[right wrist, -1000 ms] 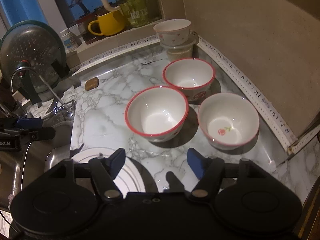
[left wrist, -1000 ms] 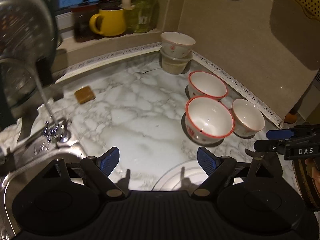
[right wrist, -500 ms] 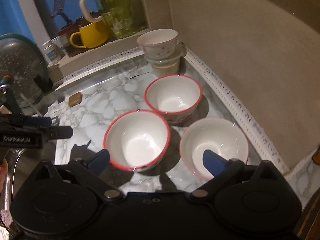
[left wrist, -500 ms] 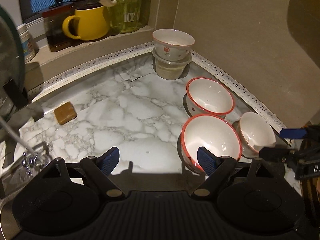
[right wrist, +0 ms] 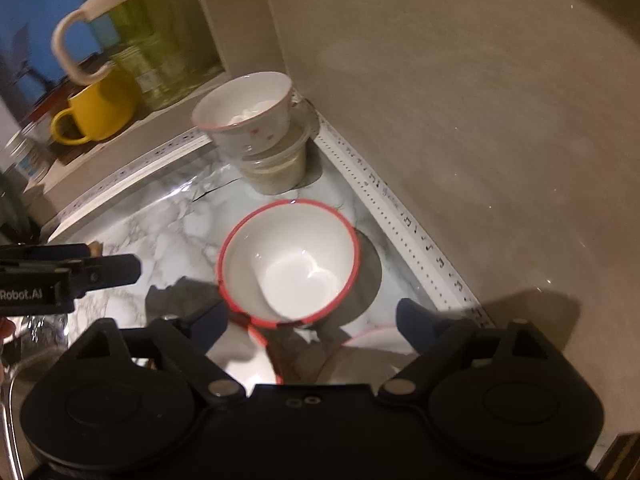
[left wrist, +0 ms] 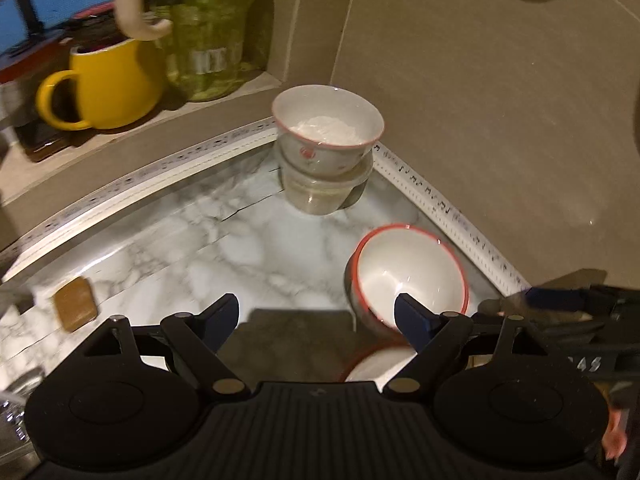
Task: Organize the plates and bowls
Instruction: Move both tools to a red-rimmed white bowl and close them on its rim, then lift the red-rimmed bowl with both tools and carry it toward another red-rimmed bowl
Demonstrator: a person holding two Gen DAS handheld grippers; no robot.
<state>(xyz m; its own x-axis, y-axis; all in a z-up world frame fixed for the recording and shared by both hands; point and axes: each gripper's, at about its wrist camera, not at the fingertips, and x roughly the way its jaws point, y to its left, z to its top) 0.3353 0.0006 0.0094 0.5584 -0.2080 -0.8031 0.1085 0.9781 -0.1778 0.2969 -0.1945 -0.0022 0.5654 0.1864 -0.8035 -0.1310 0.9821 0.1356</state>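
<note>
In the right wrist view a white bowl with a red rim (right wrist: pixel 288 256) stands on the marble counter (right wrist: pixel 168 232), just ahead of my right gripper (right wrist: pixel 314 320). Its jaws are closing. The pads touch nothing. Under them show the rims of a second red-rimmed bowl (right wrist: pixel 258 340) and a pale bowl (right wrist: pixel 376 340). My left gripper (left wrist: pixel 318 316) is open over bare counter, and its right finger (left wrist: pixel 414 318) overlaps the far red-rimmed bowl (left wrist: pixel 408 276). The nearer bowl (left wrist: pixel 380 364) peeks out below it. A small flowered bowl (left wrist: pixel 328 128) sits on a plastic tub (left wrist: pixel 320 194) in the corner.
A tiled wall (left wrist: pixel 500 120) closes the right side and a ledge at the back holds a yellow mug (left wrist: pixel 108 84) and a green pitcher (left wrist: pixel 208 40). A brown sponge (left wrist: pixel 76 308) lies at the left. Each gripper shows in the other's view, the right gripper (left wrist: pixel 560 308) and the left gripper (right wrist: pixel 68 276).
Both grippers have moved forward toward the back corner. The bowls slid down in each view, and the sink, tap and plate left the pictures. The right jaws stand wider than one second ago.
</note>
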